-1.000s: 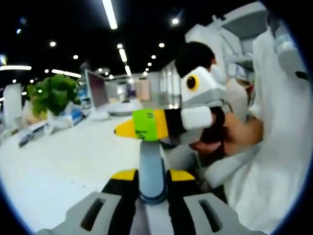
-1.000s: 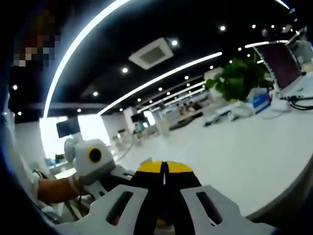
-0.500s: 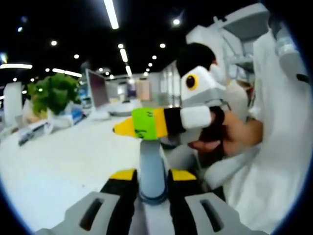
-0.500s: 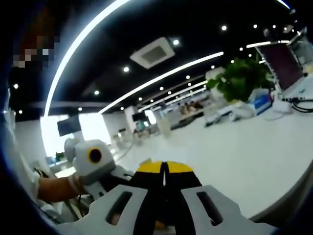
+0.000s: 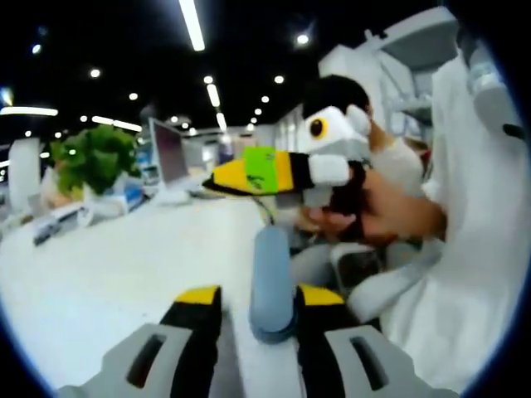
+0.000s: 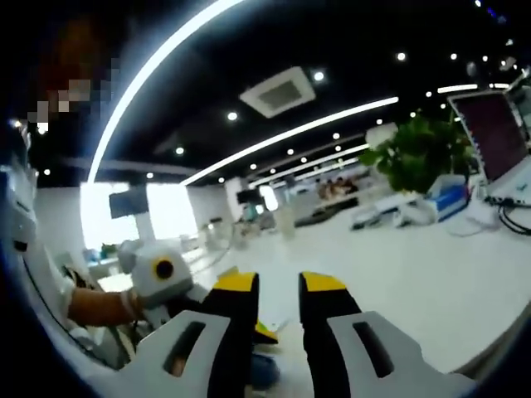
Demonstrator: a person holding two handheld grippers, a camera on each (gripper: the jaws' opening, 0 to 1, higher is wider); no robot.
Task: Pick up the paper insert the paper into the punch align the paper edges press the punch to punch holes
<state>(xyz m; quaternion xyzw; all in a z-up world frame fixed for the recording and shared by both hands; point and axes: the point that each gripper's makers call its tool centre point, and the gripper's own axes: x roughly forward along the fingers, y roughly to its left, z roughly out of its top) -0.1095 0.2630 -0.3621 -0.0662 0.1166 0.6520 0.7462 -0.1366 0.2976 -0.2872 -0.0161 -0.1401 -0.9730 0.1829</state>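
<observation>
Surveying from the largest item down, we find a broad white table point(image 5: 108, 274) running through both views, with a potted plant point(image 6: 419, 153) and a monitor point(image 6: 494, 133) at its far side. We see no paper and no recognisable punch on it, so we cannot say where either lies. In the left gripper view, the left gripper point(image 5: 253, 297) stands with its jaws parted around a blue-grey cylindrical piece point(image 5: 271, 282); whether they press on it we cannot tell. The right gripper point(image 5: 217, 177), held in a person's hand point(image 5: 386, 207), crosses above it. In the right gripper view, the right gripper point(image 6: 275, 283) has a plain gap between its jaws and holds nothing. We judge no step of the task visibly accomplished; picking up, inserting, aligning and pressing all appear to remain.
</observation>
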